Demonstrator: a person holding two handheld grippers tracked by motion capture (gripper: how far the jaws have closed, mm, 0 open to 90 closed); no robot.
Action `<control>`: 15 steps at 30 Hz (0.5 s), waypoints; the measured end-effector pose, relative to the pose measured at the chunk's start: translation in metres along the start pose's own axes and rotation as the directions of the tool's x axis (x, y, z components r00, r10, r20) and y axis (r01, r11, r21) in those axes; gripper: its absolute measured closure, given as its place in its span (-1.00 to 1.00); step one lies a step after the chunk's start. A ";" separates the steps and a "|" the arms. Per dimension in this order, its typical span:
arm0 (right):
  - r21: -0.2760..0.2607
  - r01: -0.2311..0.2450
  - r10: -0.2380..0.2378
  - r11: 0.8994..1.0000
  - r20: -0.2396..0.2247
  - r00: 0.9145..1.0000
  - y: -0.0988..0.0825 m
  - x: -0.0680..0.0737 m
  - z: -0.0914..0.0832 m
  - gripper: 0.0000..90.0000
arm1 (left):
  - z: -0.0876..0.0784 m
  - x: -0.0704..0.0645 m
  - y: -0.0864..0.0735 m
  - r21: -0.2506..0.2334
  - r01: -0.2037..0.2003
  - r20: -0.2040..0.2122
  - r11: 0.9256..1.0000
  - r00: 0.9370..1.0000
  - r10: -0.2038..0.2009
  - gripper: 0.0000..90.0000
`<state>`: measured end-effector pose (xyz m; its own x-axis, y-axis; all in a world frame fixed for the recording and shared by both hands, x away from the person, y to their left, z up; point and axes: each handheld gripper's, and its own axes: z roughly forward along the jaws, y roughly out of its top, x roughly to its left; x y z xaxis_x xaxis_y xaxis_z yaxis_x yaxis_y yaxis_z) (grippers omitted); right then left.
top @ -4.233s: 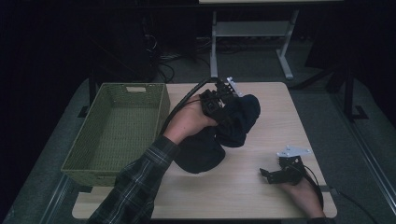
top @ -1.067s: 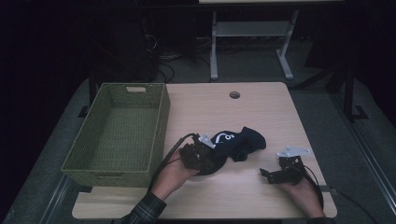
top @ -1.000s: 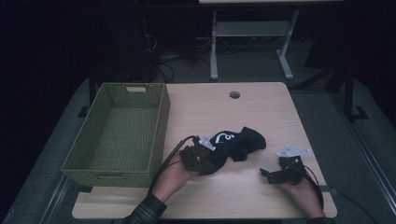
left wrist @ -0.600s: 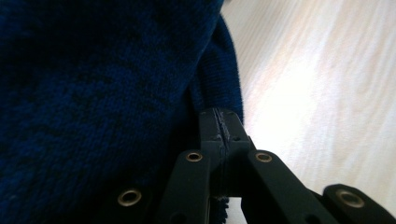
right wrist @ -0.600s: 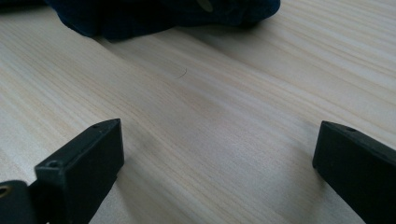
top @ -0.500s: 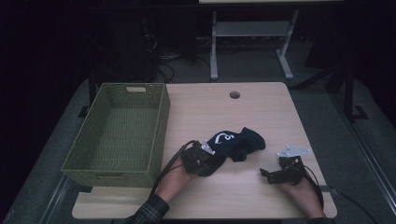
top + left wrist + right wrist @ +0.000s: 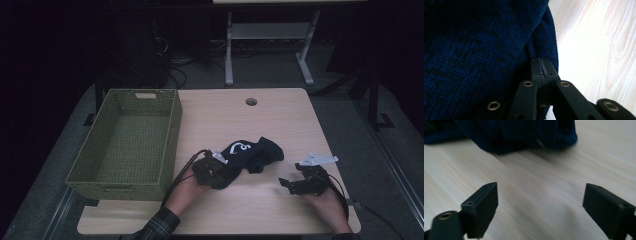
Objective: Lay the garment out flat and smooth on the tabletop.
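Left claw (image 7: 216,170) is pressed together on an edge of the dark blue knitted garment (image 7: 248,156); in the left gripper view its jaws meet with the knit (image 7: 474,50) bunched against them, so the cloth is pinched low at the counter (image 7: 260,210). Compared with a few seconds ago, when that hand held the bundle high over the middle of the counter, the garment now lies crumpled on the wood toward the near edge, a white mark showing on its upper fold, and over the last second it has hardly shifted. Right claw (image 7: 290,184) rests on the counter just right of the cloth, apart from it; its jaws stand spread with bare wood between them, and they have just been closing a little with nothing in the gap. In the right gripper view the garment (image 7: 519,135) lies just ahead of those jaws. Probably the second claw is about to take another edge. An empty green woven basket (image 7: 125,145) sits to the left.
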<state>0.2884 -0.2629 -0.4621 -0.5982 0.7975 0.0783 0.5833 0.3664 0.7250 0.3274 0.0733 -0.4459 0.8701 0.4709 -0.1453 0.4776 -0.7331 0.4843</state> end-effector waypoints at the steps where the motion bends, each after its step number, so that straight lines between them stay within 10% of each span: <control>1: -0.007 -0.001 0.001 1.000 -0.011 1.000 0.003 0.001 -0.002 -0.70 | 0.000 0.000 0.000 0.000 0.002 0.002 1.000 1.000 -0.002 1.00; 15: -0.100 0.055 -0.066 0.993 -0.108 0.992 0.038 -0.003 -0.014 -0.40 | 0.000 0.002 0.000 -0.001 0.004 0.011 1.000 1.000 -0.004 1.00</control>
<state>0.3048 -0.2575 -0.4252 -0.6911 0.7152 0.1041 0.4915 0.3596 0.7931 0.3291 0.0745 -0.4464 0.8693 0.4688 -0.1564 0.4811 -0.7304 0.4849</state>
